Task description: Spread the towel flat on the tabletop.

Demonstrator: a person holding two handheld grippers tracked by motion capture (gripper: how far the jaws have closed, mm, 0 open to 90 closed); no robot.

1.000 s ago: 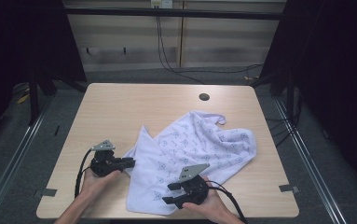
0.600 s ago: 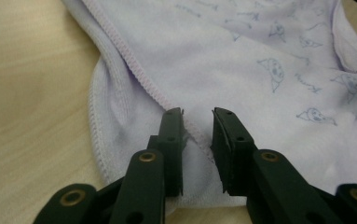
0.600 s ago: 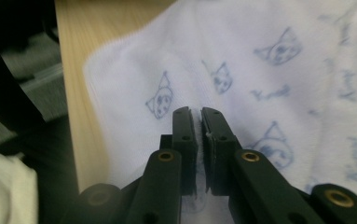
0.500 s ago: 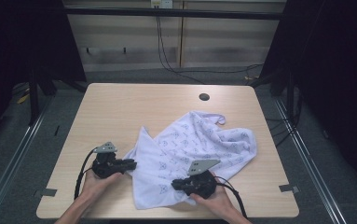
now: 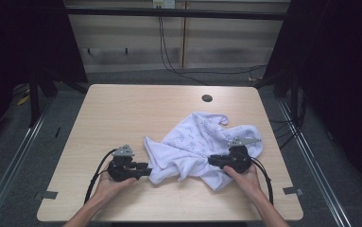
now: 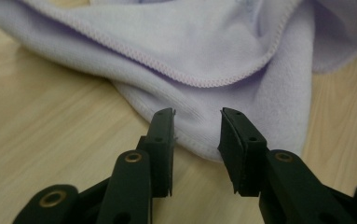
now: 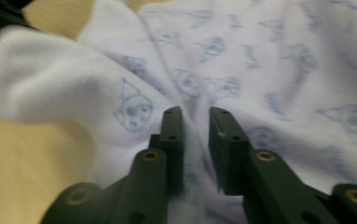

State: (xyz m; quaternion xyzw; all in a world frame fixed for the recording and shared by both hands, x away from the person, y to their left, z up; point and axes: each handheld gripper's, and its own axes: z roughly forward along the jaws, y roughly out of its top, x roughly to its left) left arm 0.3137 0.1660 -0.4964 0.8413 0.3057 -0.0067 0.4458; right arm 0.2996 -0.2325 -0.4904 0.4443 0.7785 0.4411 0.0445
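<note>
Cloth (image 5: 202, 146) — a printed lilac towel — lies crumpled on the surface (image 5: 136, 109), its hem just ahead of the left hand-held gripper (image 6: 197, 126), whose jaws have just been opening, empty; the right hand-held gripper (image 7: 195, 116), nearer, has also been opening, a fold loose between its jaws.

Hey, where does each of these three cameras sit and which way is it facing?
High view: above the person's side, looking forward and down at the table; forearms and both grippers show.
Left gripper view: rides the left gripper, facing the cloth's hem; open jaws show.
Right gripper view: rides the right gripper, jaws around a fold.
All share the cloth.
</note>
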